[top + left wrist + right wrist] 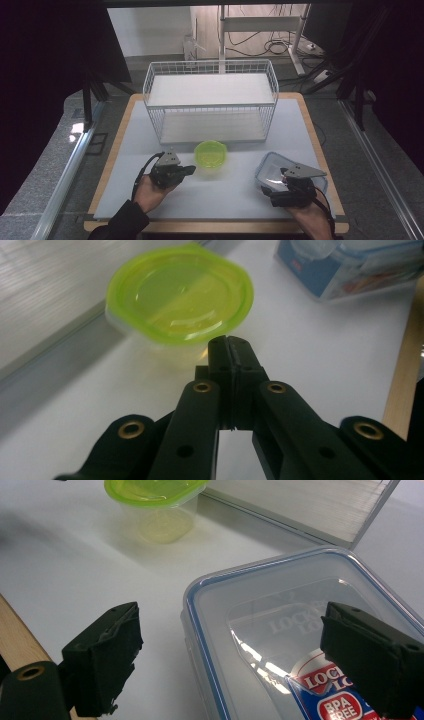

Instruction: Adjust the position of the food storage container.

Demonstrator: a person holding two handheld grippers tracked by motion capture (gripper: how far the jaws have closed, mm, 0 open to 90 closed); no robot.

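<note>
Black jaws of the left gripper [231, 347] sit pressed flat together with nothing between them, their tips just beside the near rim of the round tub with the green lid [179, 292]. Seen from above, that gripper [186, 171] lies just left of the tub [210, 154], which stands on the white table top [230, 192] in front of the wire shelf rack [210, 100].

Closed jaws suit a push or a nudge. To lift the tub they would need to open wide first and straddle the lid's edge. The tub looks light and its lid overhangs the clear wall, so a slow, level approach low on the wall seems wiser than a jab at the lid, which could tip it.

Over at the right, the right gripper [240, 655] has its jaws spread wide, one to each side of the near corner of the clear box with the blue seal [300, 630]; the pads are not pressing on it. In the high view this gripper [280, 182] hangs over the box [270, 167]. The two containers are well apart, so each hand has room to work.
</note>
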